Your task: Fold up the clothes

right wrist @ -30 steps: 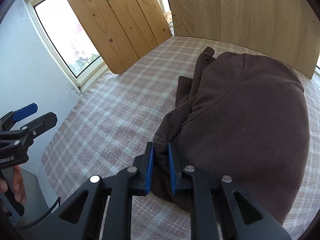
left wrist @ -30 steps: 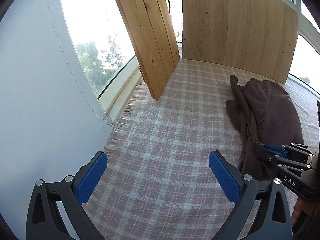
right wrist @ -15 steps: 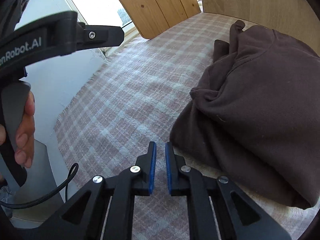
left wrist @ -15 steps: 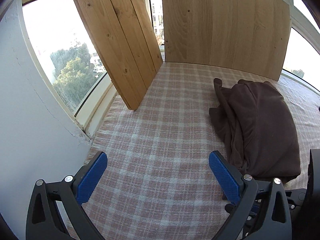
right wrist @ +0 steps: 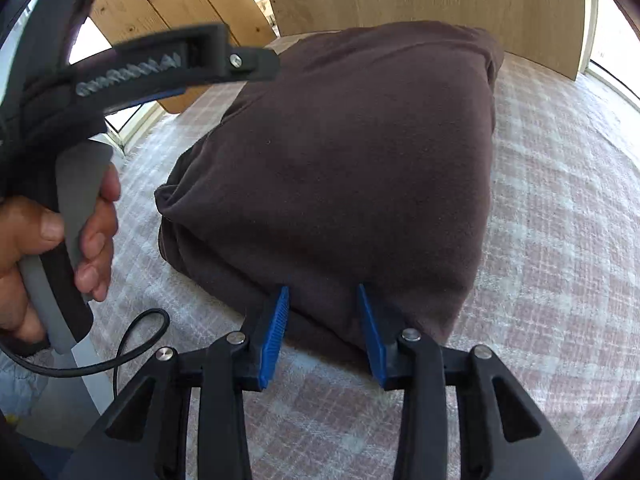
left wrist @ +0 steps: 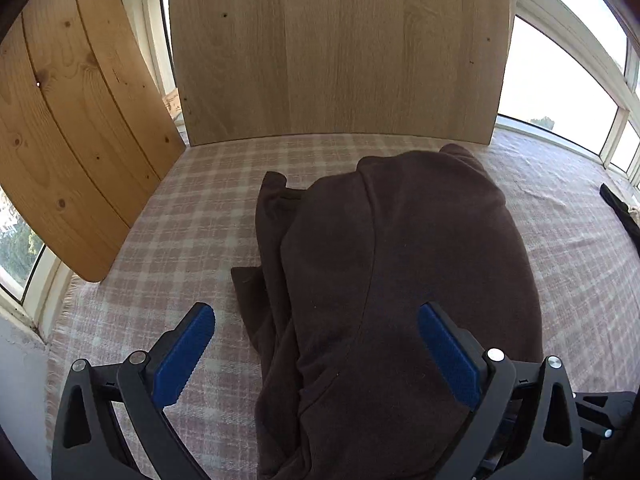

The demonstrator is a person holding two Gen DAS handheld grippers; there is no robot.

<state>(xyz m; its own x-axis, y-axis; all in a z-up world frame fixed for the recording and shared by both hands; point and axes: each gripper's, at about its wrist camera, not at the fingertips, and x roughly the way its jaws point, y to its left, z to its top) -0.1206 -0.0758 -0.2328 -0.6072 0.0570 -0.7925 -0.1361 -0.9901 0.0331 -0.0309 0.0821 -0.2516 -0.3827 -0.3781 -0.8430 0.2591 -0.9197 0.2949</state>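
1. A brown garment (left wrist: 400, 280), folded into a thick bundle, lies on the pink checked cloth (left wrist: 192, 232) covering the tabletop, in front of an upright wooden board (left wrist: 336, 48).
2. The left hand-held gripper (left wrist: 316, 352) hangs above the garment's near part with its blue pads spread wide, gripping nothing.
3. The right hand-held gripper (right wrist: 324, 320) has just been opening; its jaws stand apart at the garment's near edge, the fabric fold between them and not pinched.
4. A hand (right wrist: 52, 236) grips the left tool's grey handle.
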